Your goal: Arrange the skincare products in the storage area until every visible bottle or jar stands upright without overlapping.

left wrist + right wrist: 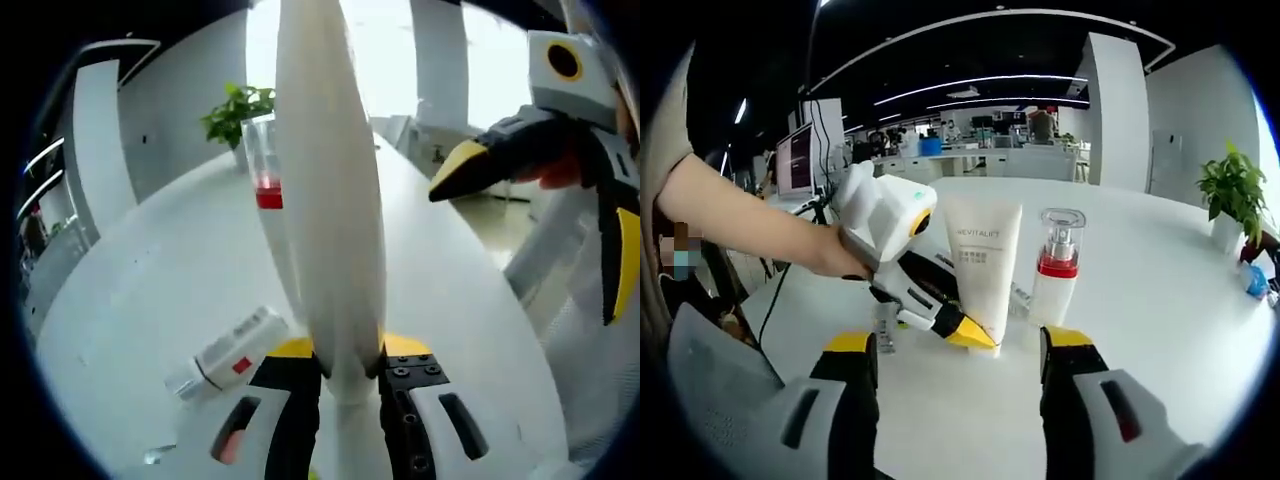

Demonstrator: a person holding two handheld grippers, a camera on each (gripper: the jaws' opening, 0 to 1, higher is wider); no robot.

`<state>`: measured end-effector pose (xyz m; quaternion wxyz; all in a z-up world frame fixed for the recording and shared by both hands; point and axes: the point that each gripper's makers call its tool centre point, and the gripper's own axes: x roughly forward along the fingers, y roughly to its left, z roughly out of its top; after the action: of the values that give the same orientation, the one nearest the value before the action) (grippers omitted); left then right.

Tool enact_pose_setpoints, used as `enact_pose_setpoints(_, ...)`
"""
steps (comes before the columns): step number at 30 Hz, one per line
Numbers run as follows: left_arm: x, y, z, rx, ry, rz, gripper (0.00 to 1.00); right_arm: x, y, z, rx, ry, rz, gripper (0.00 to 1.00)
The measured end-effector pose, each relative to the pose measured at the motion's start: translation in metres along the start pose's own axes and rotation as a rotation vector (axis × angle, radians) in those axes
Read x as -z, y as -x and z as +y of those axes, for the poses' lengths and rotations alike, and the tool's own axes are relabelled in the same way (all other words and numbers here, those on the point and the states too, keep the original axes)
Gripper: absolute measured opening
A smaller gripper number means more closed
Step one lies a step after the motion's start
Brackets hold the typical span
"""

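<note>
A white tube marked REVITALIFT [980, 262] stands cap-down on the white table, and my left gripper [975, 335] is shut on its lower end. In the left gripper view the tube [330, 200] rises edge-on from between my left gripper's [345, 352] yellow-tipped jaws. Just beside the tube stands an upright pump bottle with a red band and a clear cap [1058, 265], also seen as the pump bottle [265, 170]. A small white bottle with a red label [225, 355] lies on its side on the table. My right gripper [960, 345] is open, short of the tube, holding nothing.
The right gripper [540, 215] comes in from the right with its jaws spread. A potted plant [1235, 190] stands near the table's far edge. The white table [1160, 300] is round-edged. A person's arm [750, 225] reaches in from the left. Office desks lie behind.
</note>
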<state>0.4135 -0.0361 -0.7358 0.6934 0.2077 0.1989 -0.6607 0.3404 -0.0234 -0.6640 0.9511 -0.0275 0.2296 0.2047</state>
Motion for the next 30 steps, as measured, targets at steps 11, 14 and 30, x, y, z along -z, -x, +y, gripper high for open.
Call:
enact_pose_setpoints(11, -0.004, -0.007, 0.020, 0.005, -0.003, 0.008, 0.19, 0.012, 0.010, -0.009, -0.003, 0.041, 0.047, 0.74)
enact_pose_setpoints(14, -0.004, -0.007, 0.023, 0.005, 0.005, 0.004, 0.19, 0.015, 0.012, -0.012, -0.001, 0.041, 0.053, 0.76)
enact_pose_setpoints(30, -0.010, -0.009, 0.022, 0.015, 0.016, -0.010, 0.19, 0.022, 0.022, -0.032, 0.044, 0.004, 0.058, 0.78)
